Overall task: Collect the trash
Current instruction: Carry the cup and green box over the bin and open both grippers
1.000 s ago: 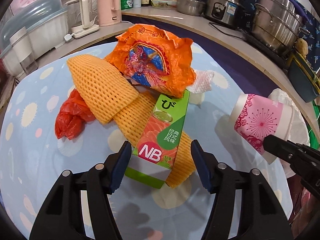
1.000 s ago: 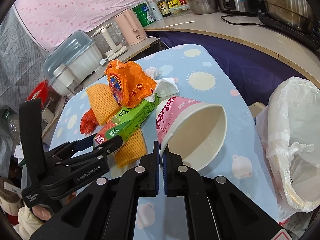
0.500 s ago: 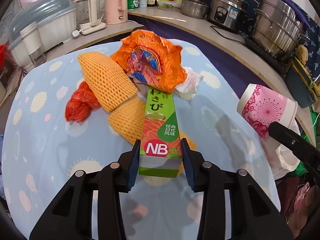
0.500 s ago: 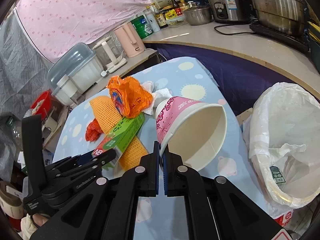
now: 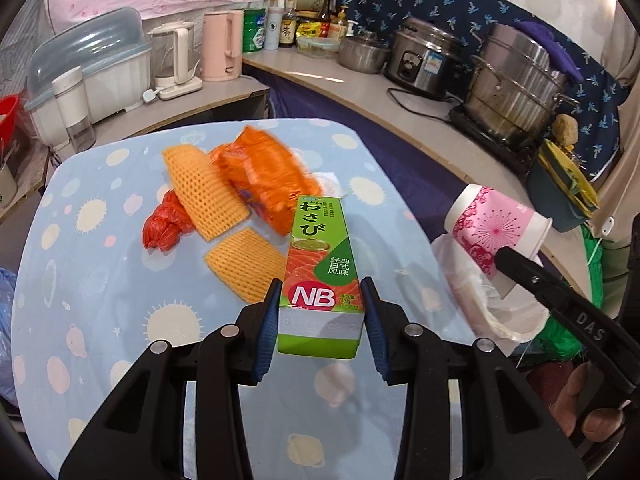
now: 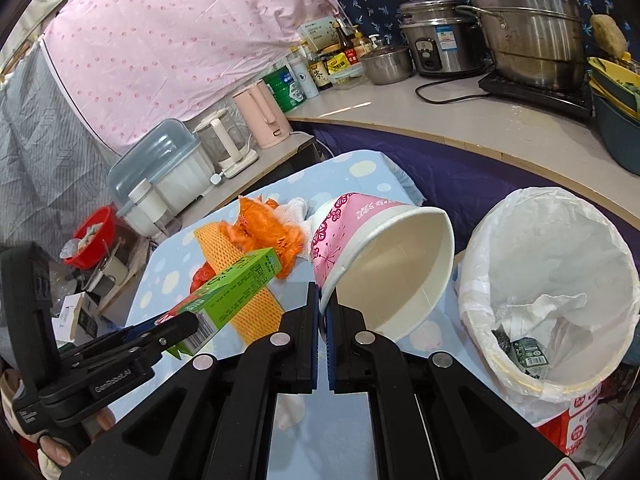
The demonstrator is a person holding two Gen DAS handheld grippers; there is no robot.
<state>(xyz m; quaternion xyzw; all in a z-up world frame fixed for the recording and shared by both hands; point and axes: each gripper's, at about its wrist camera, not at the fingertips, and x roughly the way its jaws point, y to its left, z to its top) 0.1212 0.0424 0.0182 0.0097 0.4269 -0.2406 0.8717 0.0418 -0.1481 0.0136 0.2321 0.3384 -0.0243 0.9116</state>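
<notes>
Left gripper (image 5: 320, 316) has its blue pads clamped on the flat sides of a long green cardboard wasabi box (image 5: 320, 264), lifted clear of the blue sun-print tablecloth (image 5: 100, 288). Ahead of it lie two yellow foam-net sleeves (image 5: 208, 192), a crumpled orange foil wrapper (image 5: 272, 172) and a knotted red plastic bag (image 5: 164, 228). Off to its right, a pink floral paper cup (image 5: 496, 228) hangs tilted.

Only the right wrist view shows how that cup is held: the right gripper (image 6: 323, 308) is pinched nearly closed on the rolled rim of the cup (image 6: 380, 256), mouth facing the camera, smooth white inside. Just right of it stands a bin lined with thin white plastic (image 6: 560, 220), wrappers at the bottom. To its left, the box (image 6: 236, 280) juts from the other gripper (image 6: 176, 326).
</notes>
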